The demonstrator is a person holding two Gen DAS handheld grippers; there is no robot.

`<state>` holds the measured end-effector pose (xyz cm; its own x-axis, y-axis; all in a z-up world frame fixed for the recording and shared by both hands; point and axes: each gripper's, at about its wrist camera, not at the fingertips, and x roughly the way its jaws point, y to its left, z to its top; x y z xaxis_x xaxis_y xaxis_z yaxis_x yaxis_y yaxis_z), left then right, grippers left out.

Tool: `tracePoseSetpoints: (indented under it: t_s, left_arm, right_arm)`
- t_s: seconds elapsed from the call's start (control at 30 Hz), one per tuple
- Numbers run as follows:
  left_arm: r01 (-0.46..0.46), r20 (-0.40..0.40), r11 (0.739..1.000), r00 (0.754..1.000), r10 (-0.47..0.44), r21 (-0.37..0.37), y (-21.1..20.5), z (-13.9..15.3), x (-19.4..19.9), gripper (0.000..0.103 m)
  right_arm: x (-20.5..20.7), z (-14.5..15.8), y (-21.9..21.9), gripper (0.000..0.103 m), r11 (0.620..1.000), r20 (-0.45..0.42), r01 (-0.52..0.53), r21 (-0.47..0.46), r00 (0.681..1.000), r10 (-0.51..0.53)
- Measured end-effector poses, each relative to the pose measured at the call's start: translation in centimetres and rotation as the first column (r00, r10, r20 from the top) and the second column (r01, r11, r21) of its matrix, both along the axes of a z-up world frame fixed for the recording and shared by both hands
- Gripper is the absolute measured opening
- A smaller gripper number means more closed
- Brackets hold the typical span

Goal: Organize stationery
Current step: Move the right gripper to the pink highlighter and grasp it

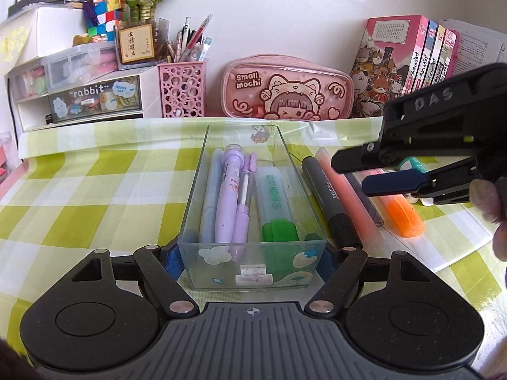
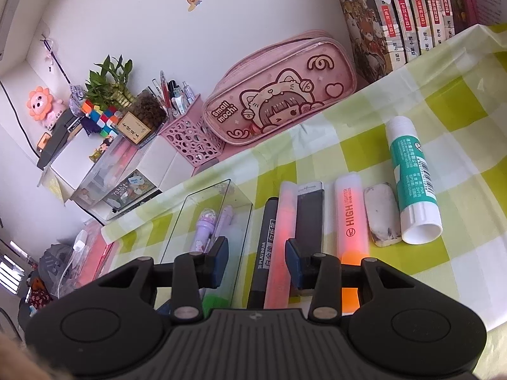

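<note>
A clear plastic box [image 1: 193,209] stands on the checked cloth, holding purple pens [image 1: 228,190], a pale blue pen and a green highlighter [image 1: 274,202]. My left gripper [image 1: 252,258] is shut on the box's near end, pads on both side walls. Right of the box lie a black Platinum marker [image 1: 329,202], a pink highlighter [image 1: 348,199] and an orange highlighter [image 1: 404,215]. My right gripper [image 2: 256,259] is open and empty, hovering over the black marker [image 2: 264,247] and pink highlighter [image 2: 282,237]; it shows from the side in the left wrist view [image 1: 364,171].
A dark flat case [image 2: 309,215], orange highlighter [image 2: 351,218], worn eraser [image 2: 381,215] and glue stick [image 2: 412,177] lie in a row on the right. A pink pencil case [image 1: 285,88], pink pen cup [image 1: 182,90], drawer unit [image 1: 79,95] and books [image 1: 412,57] line the back wall.
</note>
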<state>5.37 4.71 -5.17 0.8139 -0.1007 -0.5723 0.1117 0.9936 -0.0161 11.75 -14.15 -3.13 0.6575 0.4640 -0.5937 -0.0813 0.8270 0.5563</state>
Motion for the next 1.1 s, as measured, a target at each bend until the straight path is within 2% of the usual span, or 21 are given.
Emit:
tracePoseSetpoints:
  t_s: [0.13, 0.17, 0.23, 0.43, 0.53, 0.63, 0.8, 0.9, 0.97, 1.1]
  left_arm:
    - [0.000, 0.000, 1.000, 1.000, 0.000, 0.000, 0.0, 0.0, 0.0, 0.075]
    - [0.000, 0.000, 1.000, 1.000, 0.000, 0.000, 0.0, 0.0, 0.0, 0.075]
    - [0.000, 0.000, 1.000, 1.000, 0.000, 0.000, 0.0, 0.0, 0.0, 0.075]
    - [0.000, 0.000, 1.000, 1.000, 0.000, 0.000, 0.0, 0.0, 0.0, 0.075]
    - [0.000, 0.000, 1.000, 1.000, 0.000, 0.000, 0.0, 0.0, 0.0, 0.075]
    - [0.000, 0.000, 1.000, 1.000, 0.000, 0.000, 0.0, 0.0, 0.0, 0.075]
    - [0.000, 0.000, 1.000, 1.000, 0.000, 0.000, 0.0, 0.0, 0.0, 0.075]
    - [0.000, 0.000, 1.000, 1.000, 0.000, 0.000, 0.0, 0.0, 0.0, 0.075]
    - [0.000, 0.000, 1.000, 1.000, 0.000, 0.000, 0.0, 0.0, 0.0, 0.075]
    - [0.000, 0.000, 1.000, 1.000, 0.000, 0.000, 0.0, 0.0, 0.0, 0.075]
  right_arm:
    - [0.2, -1.1, 0.5, 0.048, 0.999, -0.017, 0.010, -0.049, 1.000, -0.011]
    - [0.1, -1.1, 0.6, 0.042, 0.998, -0.005, 0.013, -0.059, 1.000, -0.013]
    - [0.0, -1.2, 0.7, 0.039, 0.996, 0.011, 0.013, -0.087, 1.000, -0.012]
    - [-0.5, -0.9, 1.9, 0.036, 0.962, 0.082, 0.021, -0.273, 0.997, 0.002]
    - [-0.6, -0.9, 1.9, 0.035, 0.949, 0.094, 0.022, -0.315, 0.996, 0.008]
    - [-0.6, -0.9, 1.9, 0.036, 0.949, 0.094, 0.011, -0.315, 0.995, 0.020]
    - [-0.4, -0.8, 2.0, 0.036, 0.967, 0.085, -0.016, -0.254, 0.996, 0.038]
    - [-0.3, -0.8, 2.2, 0.038, 0.969, 0.085, -0.017, -0.248, 0.996, 0.040]
    - [-0.2, -0.8, 2.4, 0.045, 0.968, 0.084, -0.022, -0.248, 0.995, 0.044]
    - [0.0, -0.9, 2.9, 0.047, 0.968, 0.081, -0.044, -0.248, 0.995, 0.066]
